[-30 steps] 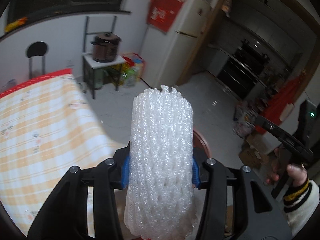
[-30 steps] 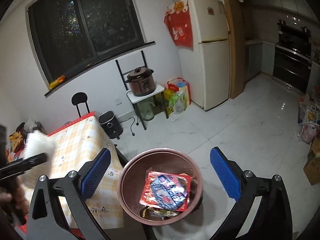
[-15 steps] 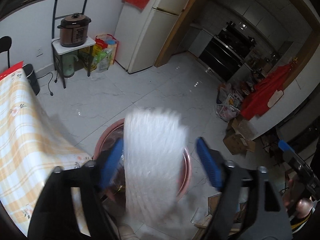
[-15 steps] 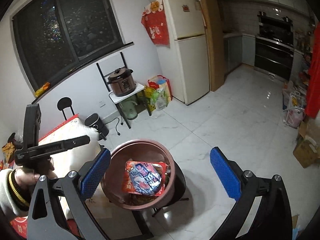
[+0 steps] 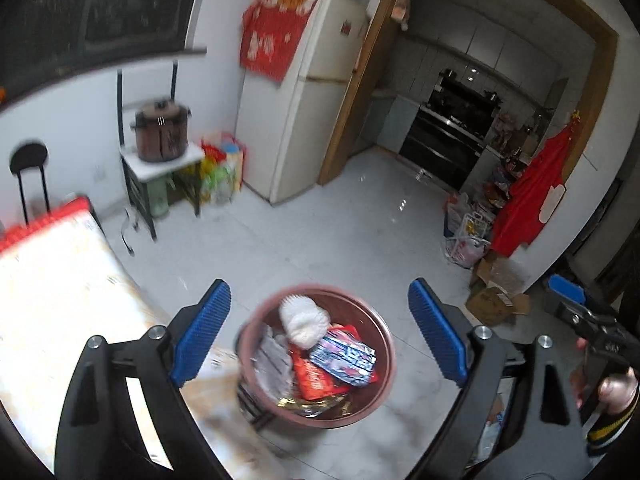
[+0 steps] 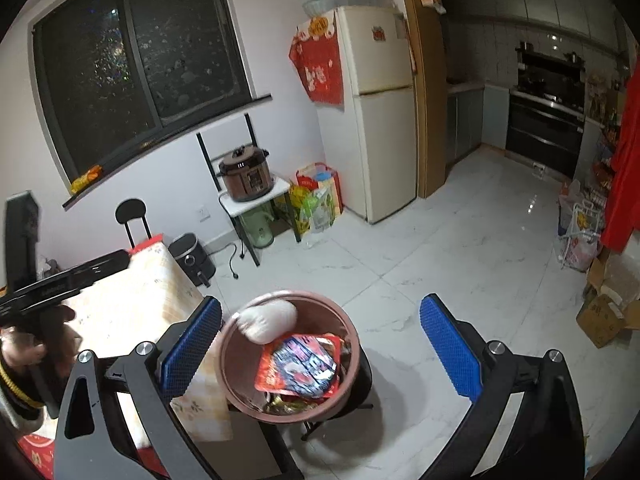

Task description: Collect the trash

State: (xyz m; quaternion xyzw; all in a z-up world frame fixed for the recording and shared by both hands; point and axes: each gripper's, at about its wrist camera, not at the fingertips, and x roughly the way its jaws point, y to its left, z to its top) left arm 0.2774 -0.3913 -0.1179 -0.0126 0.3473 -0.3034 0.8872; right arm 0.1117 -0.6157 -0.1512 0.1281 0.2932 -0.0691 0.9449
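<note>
A white foam fruit net (image 5: 302,322) lies loose in the brown round trash bin (image 5: 390,360), on top of a blue-and-red snack wrapper (image 5: 344,358) and other wrappers. My left gripper (image 5: 318,284) hovers above the bin, its jaws opening with nothing between the blue pads. My right gripper (image 6: 320,300) also hangs over the bin (image 6: 224,344), open and empty; from it I see the foam net (image 6: 266,322) against the bin's far-left wall and the snack wrapper (image 6: 304,366) beside it. A hand holds each gripper.
A table with a yellow checked cloth (image 6: 132,300) stands directly left of the bin. Behind are a black air fryer (image 6: 192,258), a rice cooker on a stand (image 6: 246,176), a fridge (image 6: 380,120) and cardboard boxes (image 6: 604,312) at right. White tile floor (image 6: 460,248) lies beyond.
My left gripper opened and let go of the foam net, which dropped into the bin. Both grippers then drew back and up a little from the bin.
</note>
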